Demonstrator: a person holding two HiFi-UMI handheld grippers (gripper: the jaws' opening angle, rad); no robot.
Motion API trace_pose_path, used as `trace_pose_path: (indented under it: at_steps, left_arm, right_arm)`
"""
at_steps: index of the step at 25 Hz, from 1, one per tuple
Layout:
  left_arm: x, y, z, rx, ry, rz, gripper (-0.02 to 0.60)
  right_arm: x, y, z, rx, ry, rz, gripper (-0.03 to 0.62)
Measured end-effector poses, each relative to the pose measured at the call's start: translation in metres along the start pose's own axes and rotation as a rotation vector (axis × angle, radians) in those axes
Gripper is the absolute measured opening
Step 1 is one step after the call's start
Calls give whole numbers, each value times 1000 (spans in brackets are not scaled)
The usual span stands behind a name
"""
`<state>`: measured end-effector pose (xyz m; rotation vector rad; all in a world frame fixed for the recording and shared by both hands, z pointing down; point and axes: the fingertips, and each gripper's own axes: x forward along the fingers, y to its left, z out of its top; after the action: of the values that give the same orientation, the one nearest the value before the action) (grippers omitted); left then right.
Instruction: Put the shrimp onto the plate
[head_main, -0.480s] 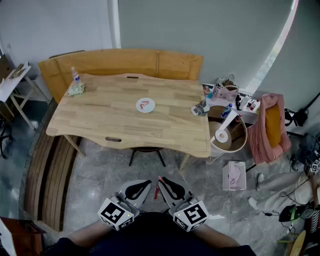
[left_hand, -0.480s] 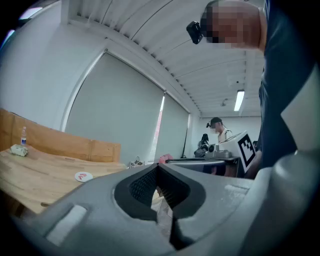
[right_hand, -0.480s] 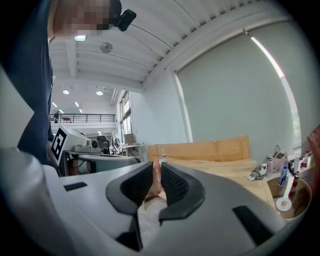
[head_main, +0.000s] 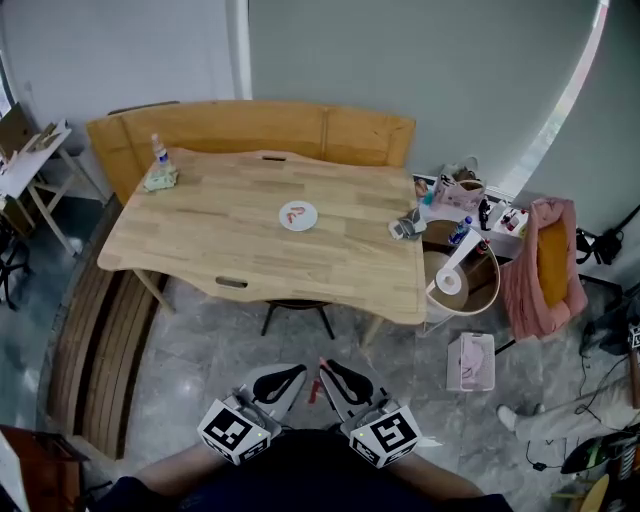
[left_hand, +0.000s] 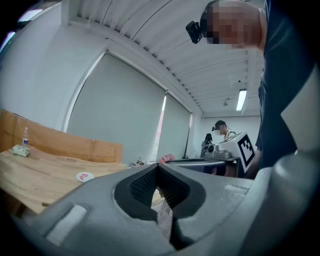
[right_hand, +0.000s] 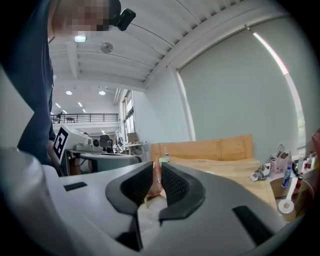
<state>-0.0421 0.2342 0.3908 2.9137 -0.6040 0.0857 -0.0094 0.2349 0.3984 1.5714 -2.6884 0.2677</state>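
A small white plate (head_main: 298, 215) with a red shrimp on it lies mid-table on the wooden table (head_main: 220, 240), far ahead of both grippers. It also shows in the left gripper view as the plate (left_hand: 85, 176). My right gripper (head_main: 326, 368) is held low over the floor near my body. It is shut on a pinkish shrimp (right_hand: 155, 183), seen in the head view as a red bit (head_main: 313, 391) beneath the jaws. My left gripper (head_main: 294, 374) hangs right beside it, shut with nothing between its pads (left_hand: 145, 187).
A bottle and a green cloth (head_main: 158, 172) stand at the table's far left corner, and a small wrapped object (head_main: 407, 227) lies at its right edge. A wooden bench (head_main: 250, 125) runs behind, a stool (head_main: 295, 305) stands underneath, and a round basket (head_main: 462, 275) and pink cloth (head_main: 545, 255) are at right.
The head view has shifted slightly, so the table sits a little lower and further right in the picture. Both grippers stay together near my body, the right still holding the shrimp.
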Motion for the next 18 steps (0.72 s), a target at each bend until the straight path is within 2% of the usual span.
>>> trace_pose_path:
  at_steps: [6,13,18]
  left_arm:
    - [12,-8,-4,-1,-1,33,3]
    - [29,-20,-9,-23,-24,114,3]
    - [38,-12,-15,-25,-12,128,3]
  right_arm:
    - [-11,-13,0,-6,1,27,60]
    - [-28,-38,-8,-15,13,75,60]
    - [-22,-54,-15,2,32,76,60]
